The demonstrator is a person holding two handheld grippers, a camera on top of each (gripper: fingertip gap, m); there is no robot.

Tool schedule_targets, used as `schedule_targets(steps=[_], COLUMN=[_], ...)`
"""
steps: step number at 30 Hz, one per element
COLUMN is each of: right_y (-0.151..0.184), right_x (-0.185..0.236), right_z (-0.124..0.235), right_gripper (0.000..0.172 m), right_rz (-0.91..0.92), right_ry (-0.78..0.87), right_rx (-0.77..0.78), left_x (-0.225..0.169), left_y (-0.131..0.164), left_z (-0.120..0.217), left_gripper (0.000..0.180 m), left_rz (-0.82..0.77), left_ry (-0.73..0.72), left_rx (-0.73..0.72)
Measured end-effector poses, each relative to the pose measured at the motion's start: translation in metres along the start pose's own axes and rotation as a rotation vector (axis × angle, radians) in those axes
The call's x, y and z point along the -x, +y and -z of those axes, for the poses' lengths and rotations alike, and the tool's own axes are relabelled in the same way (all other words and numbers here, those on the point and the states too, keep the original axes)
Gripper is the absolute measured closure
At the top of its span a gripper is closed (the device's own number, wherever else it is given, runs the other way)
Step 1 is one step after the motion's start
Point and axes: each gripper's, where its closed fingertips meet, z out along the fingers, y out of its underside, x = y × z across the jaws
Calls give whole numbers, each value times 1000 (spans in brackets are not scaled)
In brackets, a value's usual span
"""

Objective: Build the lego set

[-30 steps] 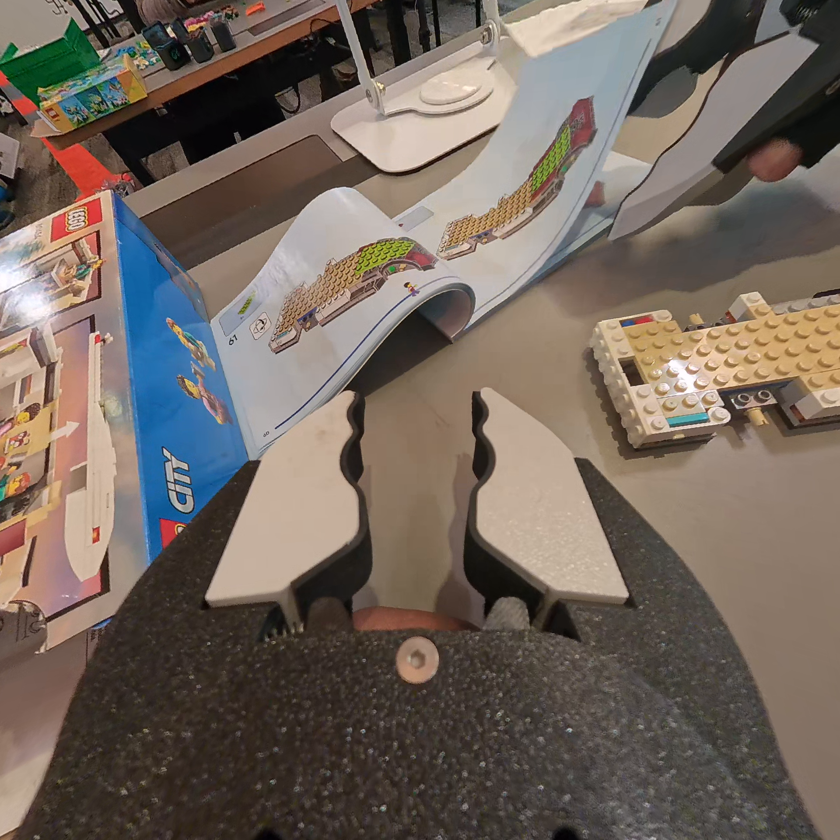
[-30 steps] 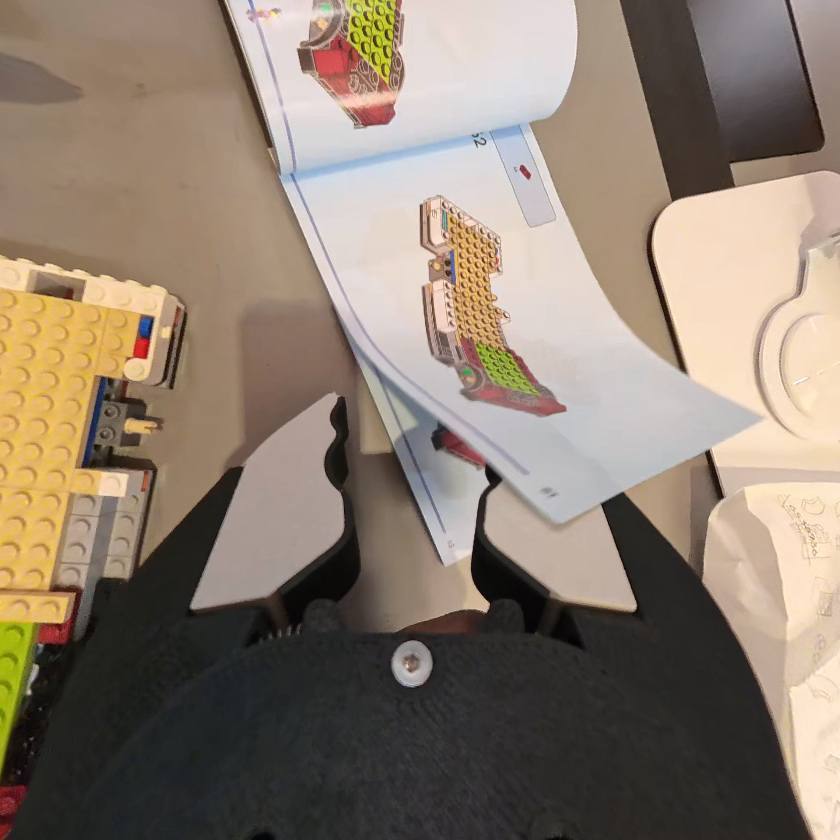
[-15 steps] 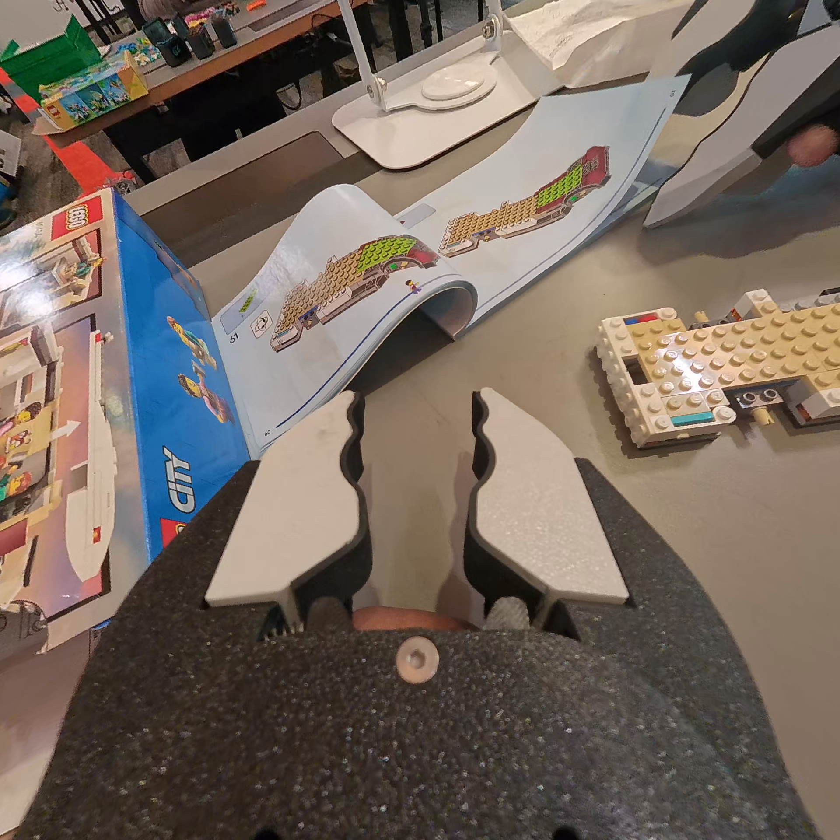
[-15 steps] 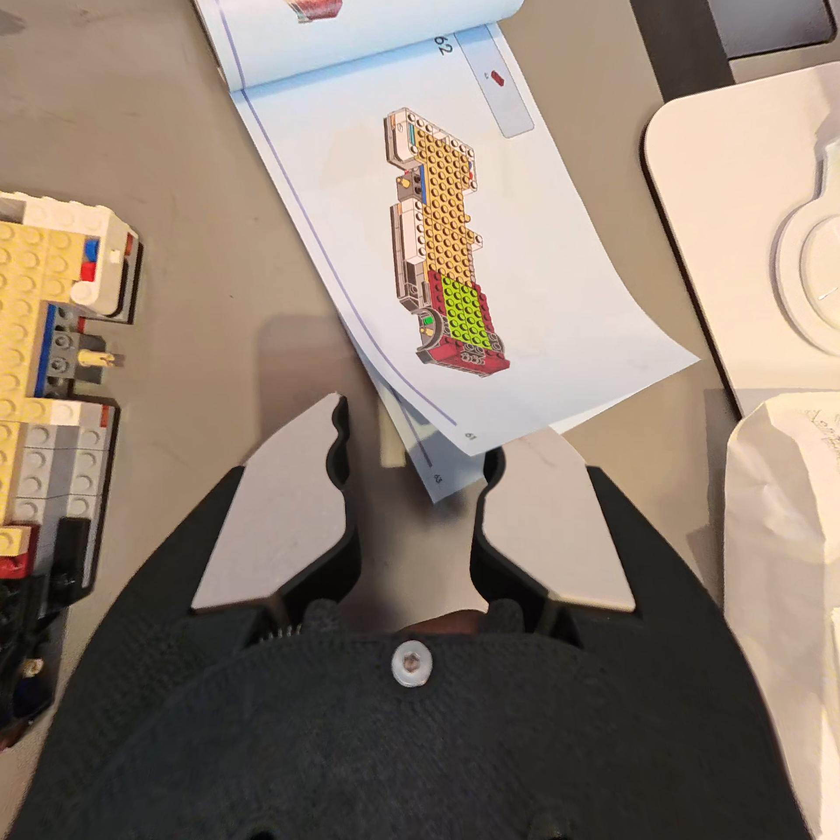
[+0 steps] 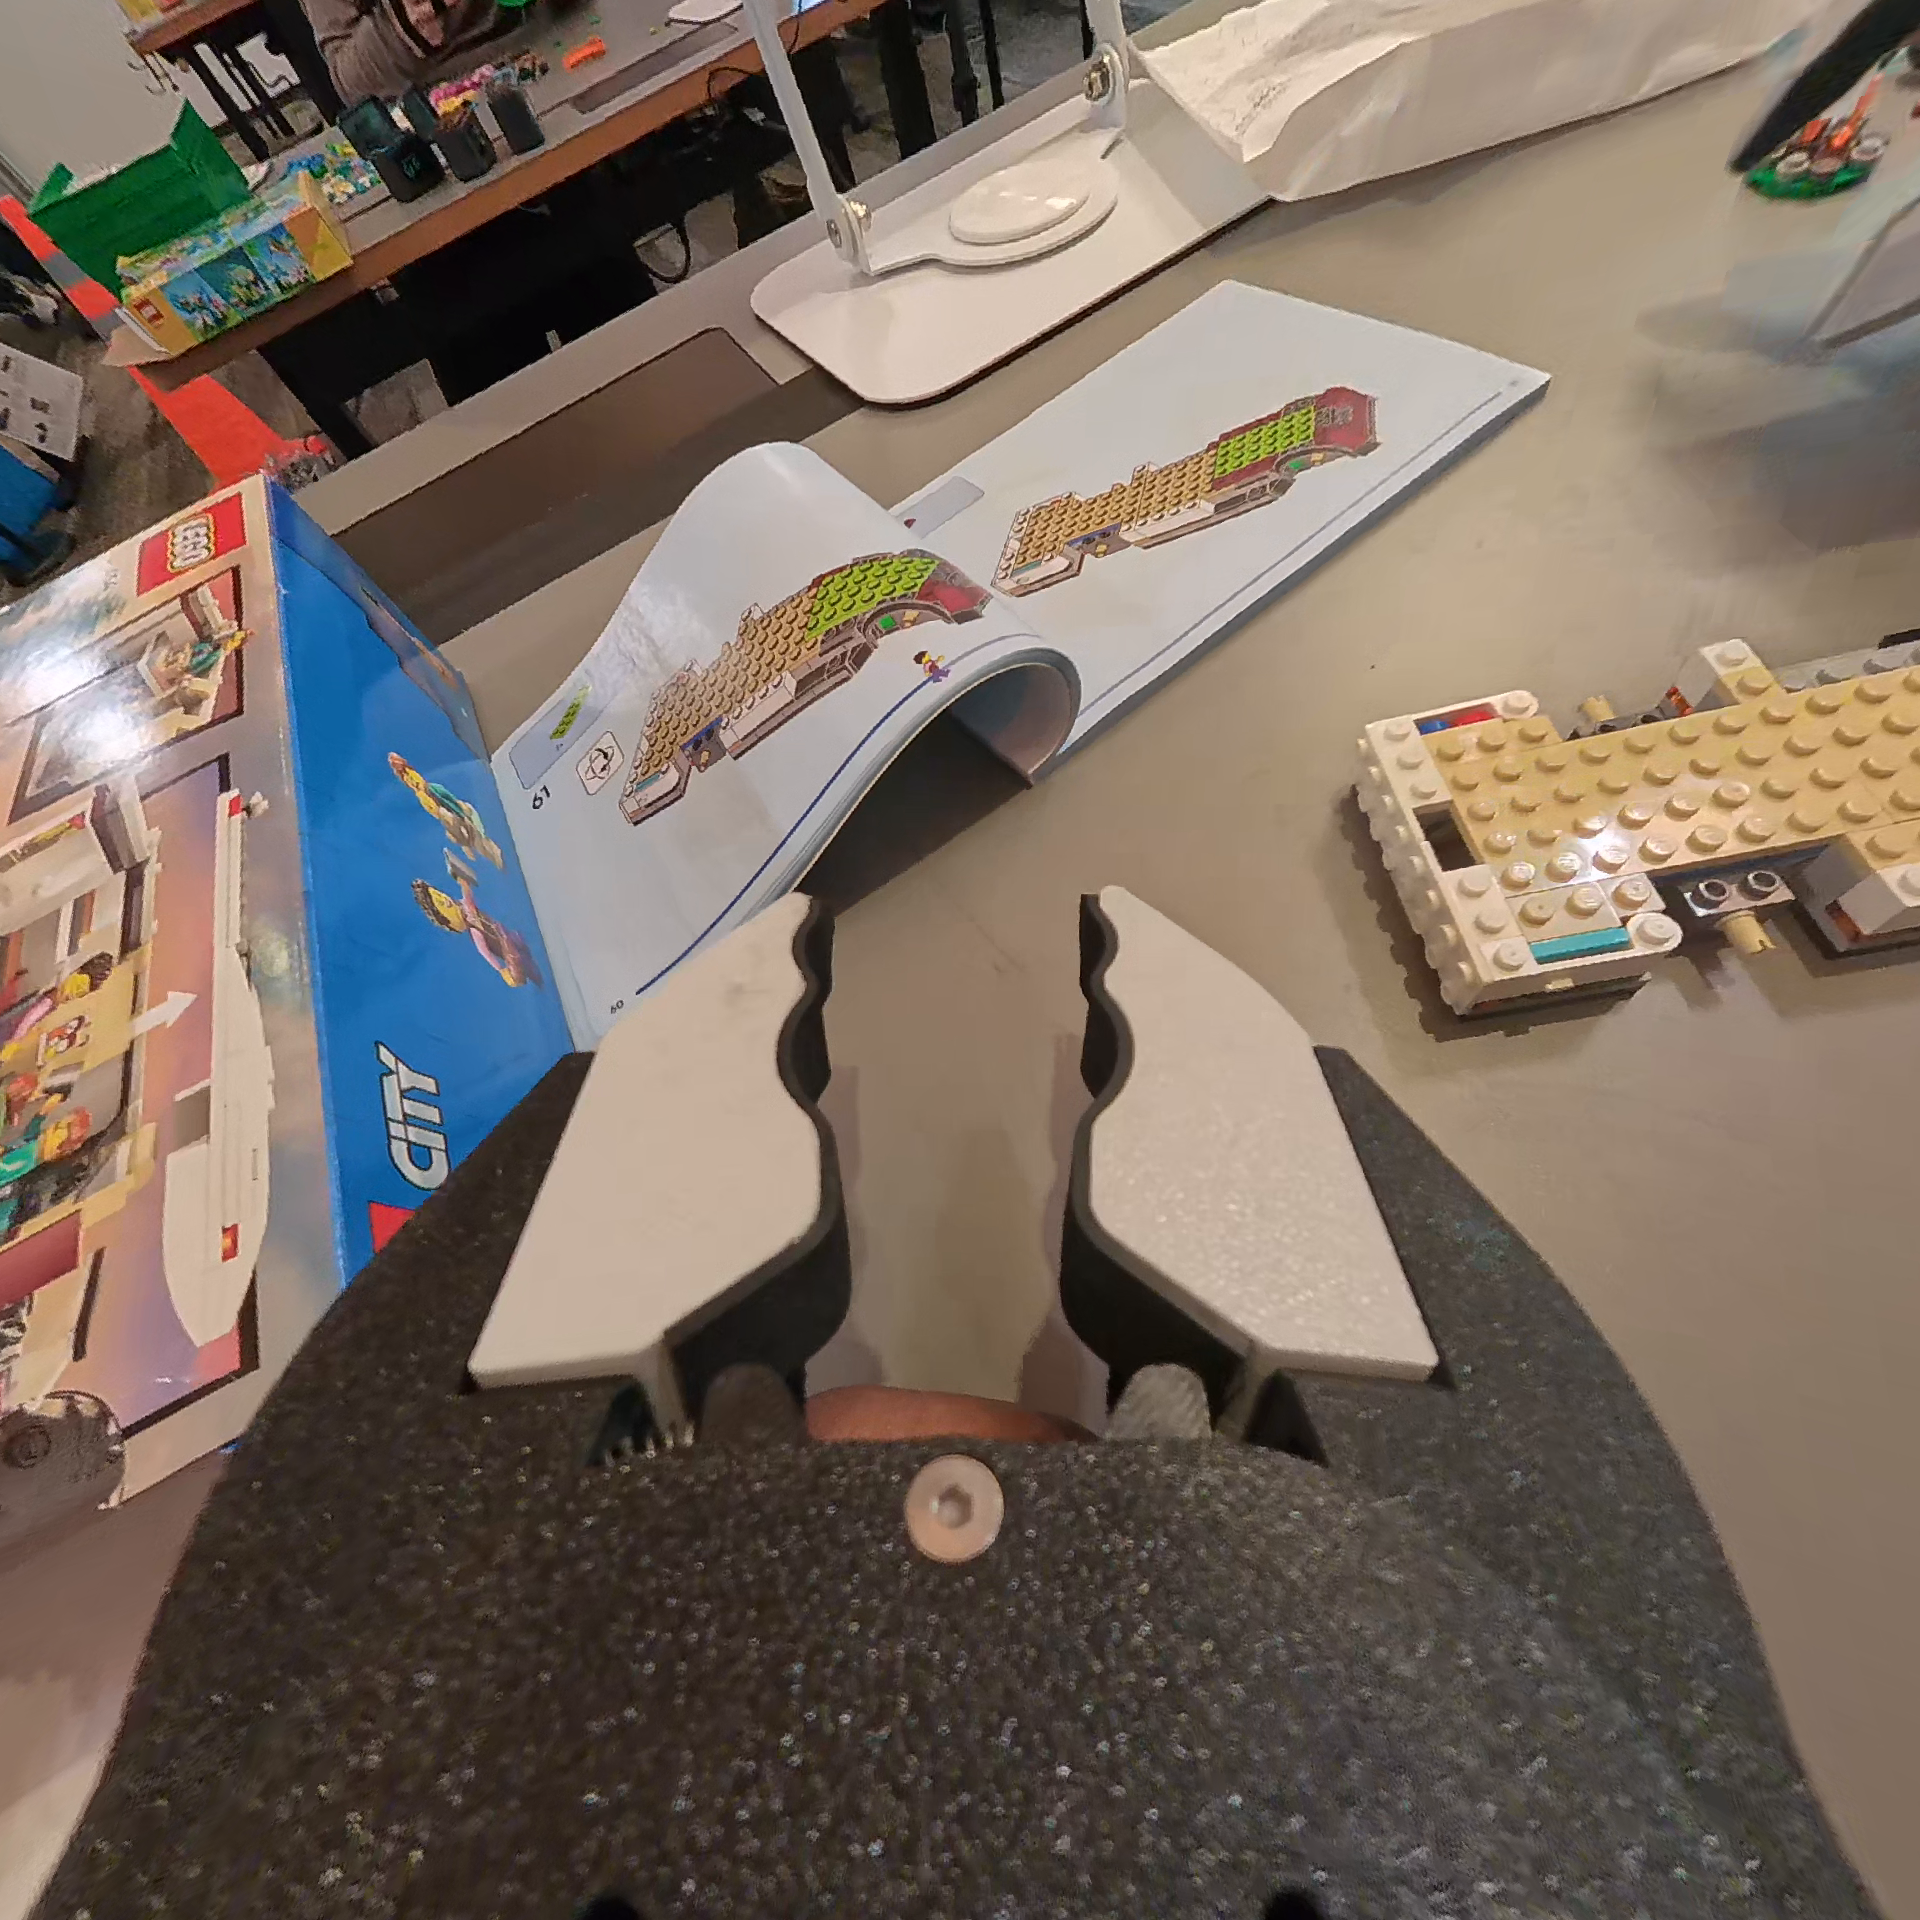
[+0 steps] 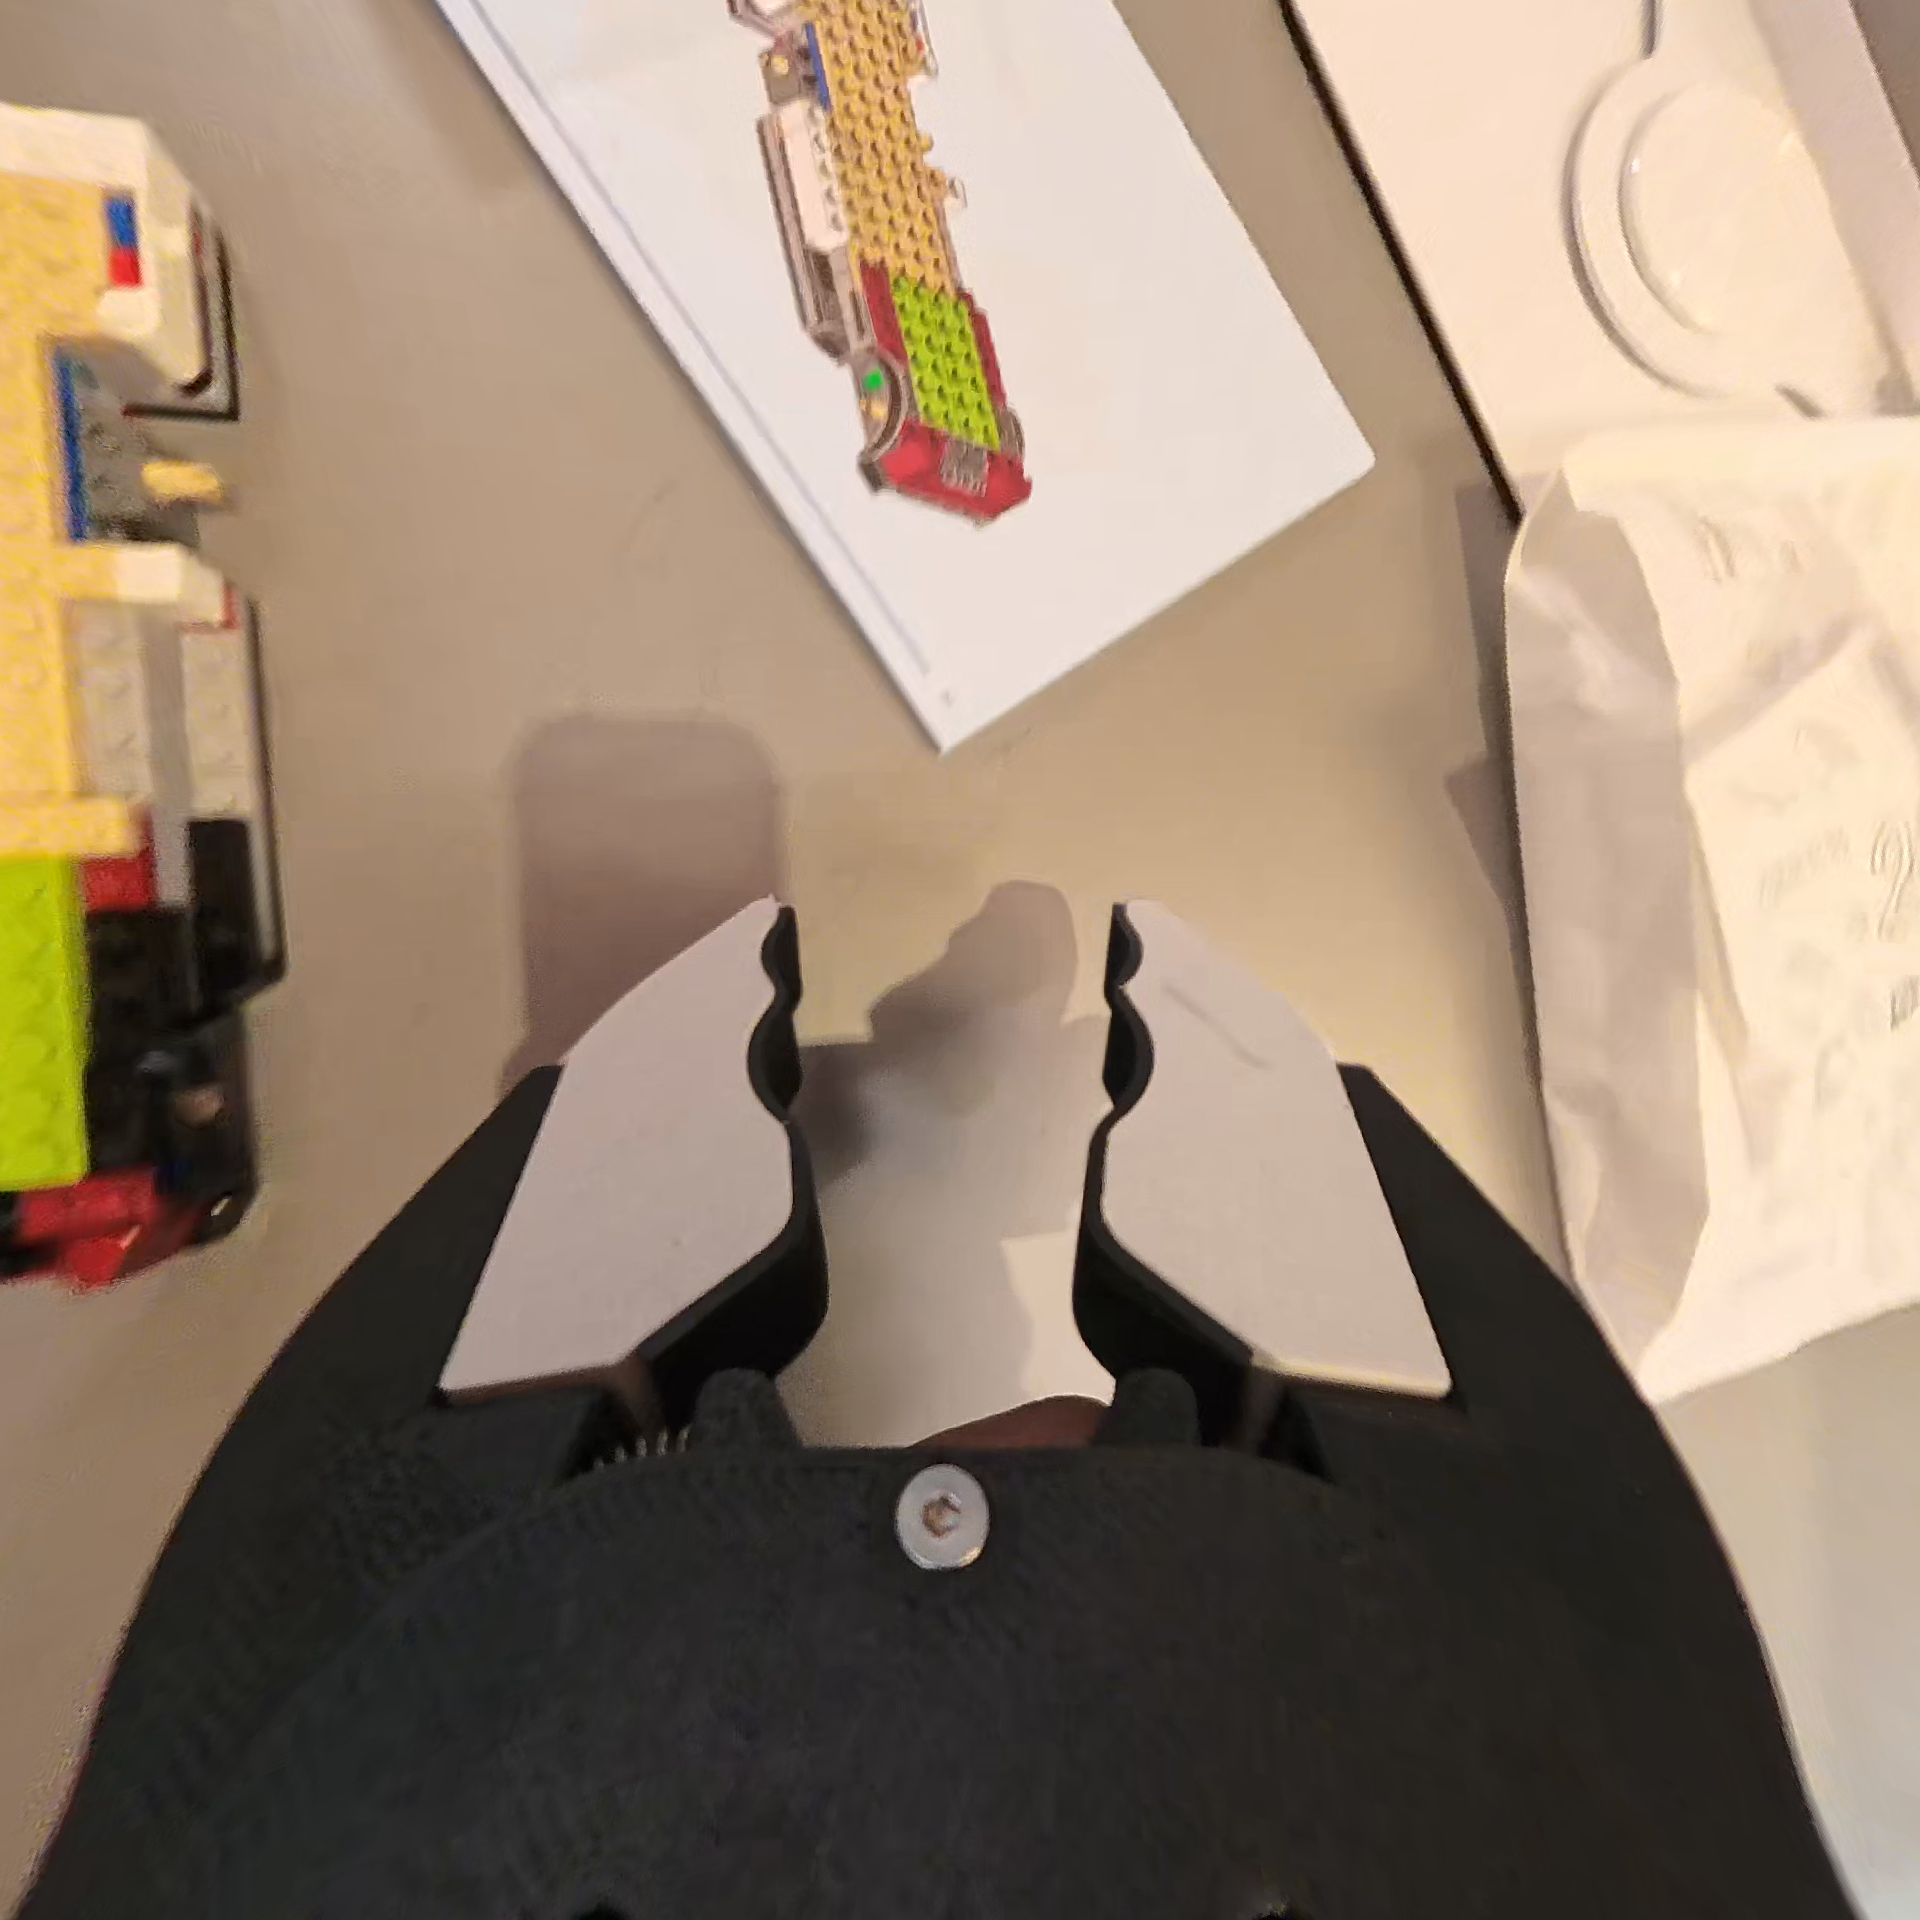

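Note:
My left gripper point(image 5: 945, 914) is open and empty, low over the grey table point(image 5: 1558, 1195), just in front of an open building-brick instruction booklet point(image 5: 935, 644) whose left page bulges up. A part-built tan and white brick model point(image 5: 1621, 821) lies to its right. My right gripper point(image 6: 945, 920) is open and empty above bare table, a little behind the booklet's flat page corner point(image 6: 1039, 468). The same brick model point(image 6: 104, 644) lies at the left edge of the right wrist view. The right gripper itself shows only as a blur at the top right of the left wrist view.
A blue toy-set box point(image 5: 260, 883) lies left of the booklet. A white lamp base point(image 5: 987, 239) point(image 6: 1610, 208) and a white paper bag point(image 5: 1455, 83) point(image 6: 1745, 883) lie beyond it. Another table with boxes and cups point(image 5: 312, 208) stands farther back. There is about 25 centimeters between the tips of the two grippers.
The lifted right-hand page has dropped flat onto the booklet. My right gripper has pulled back away from the page, which left its fingers. My left gripper has stayed still.

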Motion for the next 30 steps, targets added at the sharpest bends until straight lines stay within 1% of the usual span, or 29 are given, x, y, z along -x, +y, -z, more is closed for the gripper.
schedule_targets(steps=[3,6,8,10,12,13,15,18,21,23,26,28,30], right_y=[12,11,3,-1,4,11,32,62,79,88,102,112,120], right_x=[20,42,53,56,61,66,79,102,121,131,142,148,149], right_z=[26,55,78,100,113,115,109,102,106,111,113,110,113], right_gripper=[115,115,115,116,119,120,120,118,118,118,119,119,118], right_rz=[-33,-92,-169,-286,-339,-325,-245,-88,-6,14,10,10,57], right_ry=[-15,-46,-79,-104,-123,-118,-79,-23,-2,3,17,23,59], right_rx=[-50,-180,-325,-454,-514,-499,-403,-275,-256,-272,-295,-290,-273], left_x=[-3,0,3,4,-4,-11,-30,-63,-94,-114,-137,-145,-147], left_y=[-6,-22,-40,-55,-63,-64,-63,-59,-57,-56,-57,-56,-54], left_z=[1,6,16,25,29,29,25,24,27,31,36,36,35], left_gripper=[134,134,134,134,134,134,134,134,135,136,137,138,138], left_rz=[-48,-72,-36,34,64,45,-42,-252,-480,-592,-641,-652,-657], left_ry=[-11,-66,-103,-108,-86,-66,-46,-40,-82,-102,-97,-106,-119], left_rx=[-38,-139,-263,-365,-421,-423,-404,-383,-404,-424,-450,-447,-433])
